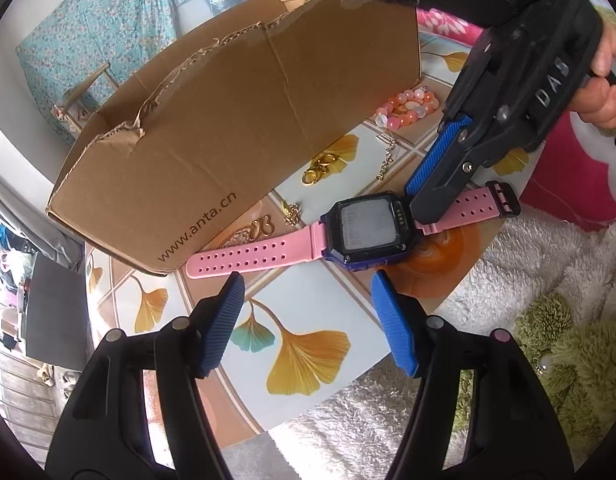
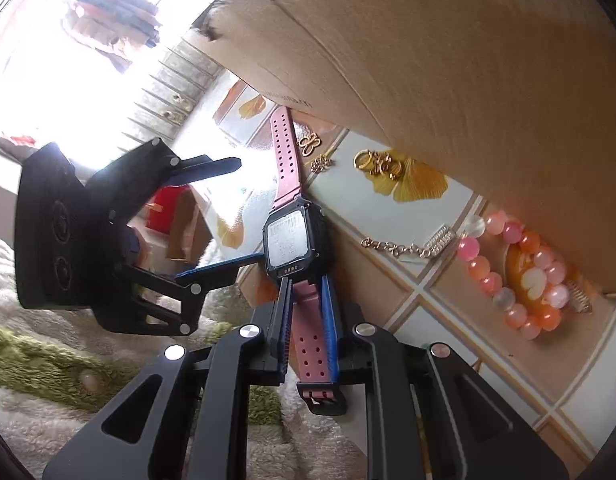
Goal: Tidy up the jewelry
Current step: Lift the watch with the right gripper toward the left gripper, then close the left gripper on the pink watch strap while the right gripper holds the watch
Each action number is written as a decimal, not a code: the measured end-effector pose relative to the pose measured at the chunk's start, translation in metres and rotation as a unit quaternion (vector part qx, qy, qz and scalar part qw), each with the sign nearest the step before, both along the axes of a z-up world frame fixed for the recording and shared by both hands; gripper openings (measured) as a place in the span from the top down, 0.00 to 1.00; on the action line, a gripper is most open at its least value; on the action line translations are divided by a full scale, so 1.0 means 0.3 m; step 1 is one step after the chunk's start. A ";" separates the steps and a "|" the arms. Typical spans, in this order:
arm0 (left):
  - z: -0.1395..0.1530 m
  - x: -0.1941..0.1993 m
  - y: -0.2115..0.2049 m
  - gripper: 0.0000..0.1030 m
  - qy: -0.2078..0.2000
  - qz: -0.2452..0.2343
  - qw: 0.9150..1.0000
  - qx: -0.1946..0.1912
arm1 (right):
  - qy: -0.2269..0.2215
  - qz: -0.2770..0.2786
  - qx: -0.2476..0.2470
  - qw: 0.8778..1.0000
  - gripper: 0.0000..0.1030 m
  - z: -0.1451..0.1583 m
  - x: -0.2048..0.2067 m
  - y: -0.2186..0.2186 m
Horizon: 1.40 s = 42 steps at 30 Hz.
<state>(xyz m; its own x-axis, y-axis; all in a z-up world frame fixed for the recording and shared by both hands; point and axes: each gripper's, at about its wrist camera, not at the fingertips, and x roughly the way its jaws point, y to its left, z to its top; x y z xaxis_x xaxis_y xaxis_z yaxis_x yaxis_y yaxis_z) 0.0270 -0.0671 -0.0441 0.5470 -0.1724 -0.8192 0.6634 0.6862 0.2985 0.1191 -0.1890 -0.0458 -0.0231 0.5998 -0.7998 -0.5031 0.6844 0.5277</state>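
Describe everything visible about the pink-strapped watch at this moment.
The watch lies flat on the ginkgo-patterned tabletop beside the cardboard box. It has a dark square case with a grey screen and perforated pink rubbery straps, one ending in a black buckle. The right gripper is shut on the buckle-side strap; the open left gripper hovers near.

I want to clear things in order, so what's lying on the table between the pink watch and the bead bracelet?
In the right wrist view, a gold chain with a small silver clasp lies between the pink watch and the bead bracelet. The gold rings sit off that line, nearer the box.
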 end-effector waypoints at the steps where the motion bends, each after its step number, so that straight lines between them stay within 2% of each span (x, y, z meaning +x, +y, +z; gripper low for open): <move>1: 0.000 -0.005 -0.001 0.40 0.000 0.002 1.000 0.000 | -0.025 0.005 -0.017 1.000 0.85 0.019 -0.012 0.009; 2: 0.001 -0.006 0.001 0.40 0.001 0.004 1.000 -0.001 | -0.041 0.009 -0.026 0.999 0.82 0.037 -0.026 0.026; 5: 0.010 -0.015 0.012 0.40 0.000 0.009 1.000 0.001 | -0.096 0.015 -0.059 0.993 0.65 0.083 -0.062 0.058; 10: 0.028 -0.047 0.063 0.40 0.000 0.032 0.999 0.001 | -0.168 0.038 -0.112 0.979 0.51 0.109 -0.115 0.153; 12: 0.032 -0.063 0.087 0.40 -0.001 0.047 0.999 0.002 | -0.184 0.049 -0.127 0.973 0.48 0.103 -0.134 0.197; 15: 0.038 -0.082 0.121 0.40 -0.003 0.069 0.998 -0.007 | -0.212 0.058 -0.179 0.959 0.48 0.075 -0.156 0.251; 17: 0.041 -0.091 0.140 0.40 -0.006 0.080 0.997 -0.016 | -0.215 0.053 -0.180 0.958 0.50 0.074 -0.144 0.248; 18: 0.042 -0.093 0.144 0.40 -0.007 0.082 0.996 -0.020 | -0.203 0.049 -0.175 0.962 0.59 0.074 -0.135 0.245; 23: 0.042 -0.102 0.145 0.40 -0.016 0.071 0.997 -0.031 | -0.156 0.041 -0.145 0.976 0.59 0.086 -0.113 0.226; 28: 0.029 -0.078 0.114 0.40 -0.027 0.035 0.999 -0.027 | -0.055 0.055 -0.060 0.995 0.59 0.074 -0.050 0.159; 33: 0.002 -0.059 0.067 0.40 -0.029 0.010 0.999 -0.009 | 0.013 0.076 -0.006 0.997 0.59 0.039 -0.012 0.115; 38: 0.003 -0.041 0.041 0.40 -0.028 -0.007 1.000 -0.003 | 0.044 0.101 0.020 0.994 0.59 0.015 0.013 0.097; 42: 0.003 -0.022 0.024 0.52 -0.012 -0.015 1.000 -0.014 | 0.054 0.119 0.036 0.991 0.59 0.003 0.024 0.078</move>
